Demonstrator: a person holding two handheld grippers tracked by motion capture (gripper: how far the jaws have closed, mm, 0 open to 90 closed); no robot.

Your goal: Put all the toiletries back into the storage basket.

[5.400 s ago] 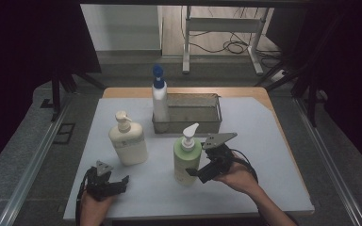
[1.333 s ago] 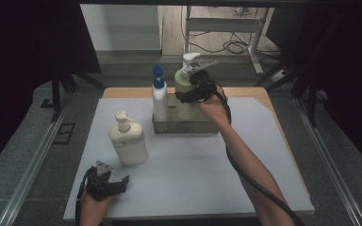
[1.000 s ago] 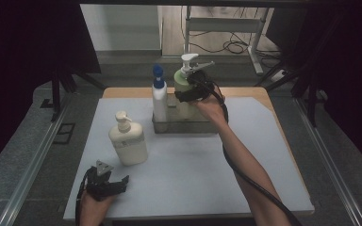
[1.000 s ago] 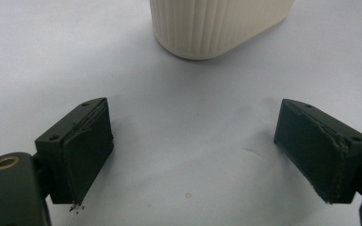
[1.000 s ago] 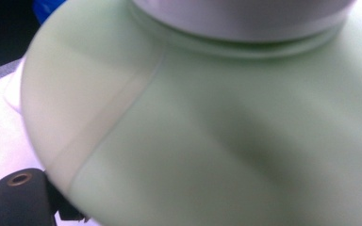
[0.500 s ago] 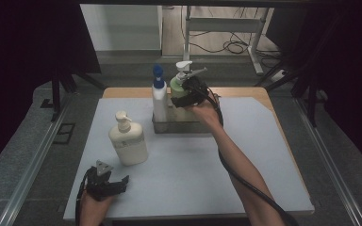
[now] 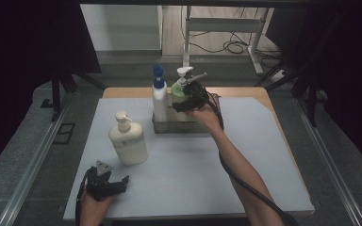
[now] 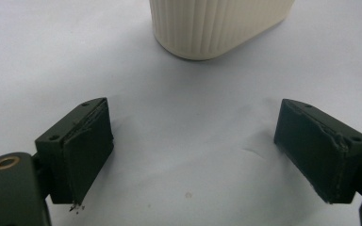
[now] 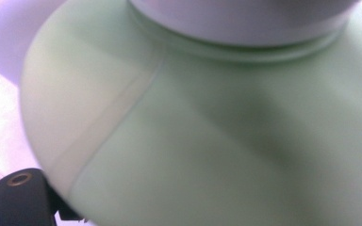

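My right gripper (image 7: pixel 185 102) is shut on the green pump bottle (image 7: pixel 178 89), which stands upright and partly down inside the grey bin (image 7: pixel 188 126) at the back of the mat. The green bottle's shoulder (image 9: pixel 217 132) is pressed close in the right gripper view. A white bottle with a blue pump (image 7: pixel 159 96) stands in the bin just left of it. A cream pump bottle (image 7: pixel 128 140) stands on the mat at the left; its ribbed base (image 8: pixel 217 23) lies ahead of my left gripper (image 8: pixel 195 155). That left gripper (image 7: pixel 109 181) rests open near the mat's front left edge, nothing between its jaws.
A white mat (image 7: pixel 193 169) covers the wooden table (image 7: pixel 245 92). Metal rails (image 7: pixel 33 165) run along both sides, with dark curtains beyond. A desk frame and cables (image 7: pixel 231 44) stand on the floor behind the table.
My right gripper has lowered the green bottle into the bin, beside the blue-pump bottle. The left gripper has stayed put.
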